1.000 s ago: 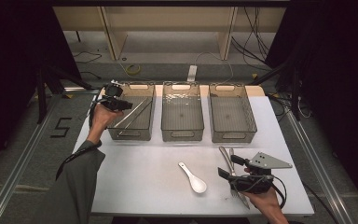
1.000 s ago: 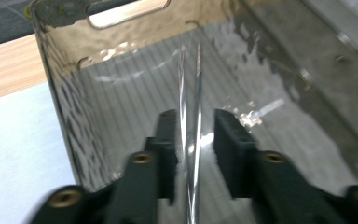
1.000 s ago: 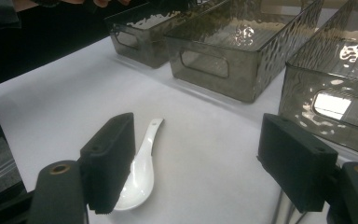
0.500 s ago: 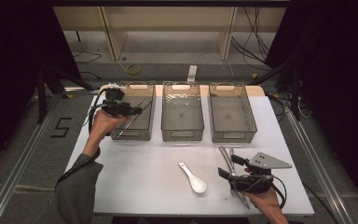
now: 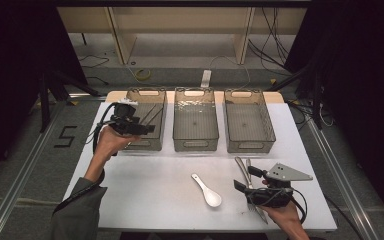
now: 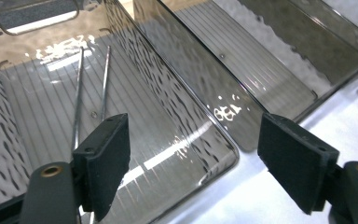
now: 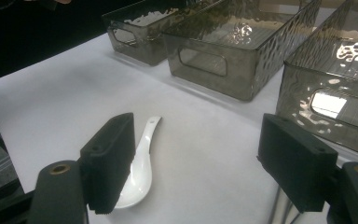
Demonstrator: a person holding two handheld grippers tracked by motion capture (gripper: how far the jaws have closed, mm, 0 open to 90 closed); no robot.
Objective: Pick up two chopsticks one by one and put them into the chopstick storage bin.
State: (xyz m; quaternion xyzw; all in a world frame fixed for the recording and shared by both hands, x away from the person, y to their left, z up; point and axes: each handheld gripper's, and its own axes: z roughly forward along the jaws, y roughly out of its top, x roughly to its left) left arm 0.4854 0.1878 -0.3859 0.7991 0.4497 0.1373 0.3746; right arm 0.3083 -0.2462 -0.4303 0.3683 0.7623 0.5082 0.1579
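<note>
White spoon point(image 5: 206, 190) lies at 9 o'clock of the right gripper point(image 5: 250, 182), jaws wide and empty like the left gripper point(image 6: 193, 156), looks hard, slick, breakable, best pinched mid-handle.

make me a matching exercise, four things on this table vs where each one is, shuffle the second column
Things:
1. chopsticks
2. white spoon
3. left gripper
4. right gripper

Places:
A. on the bare table, near the front, left of the right gripper
B. over the left bin
C. inside the left bin
D. low at the front right, by the metal cutlery

Pairs: 1-C, 2-A, 3-B, 4-D
</note>
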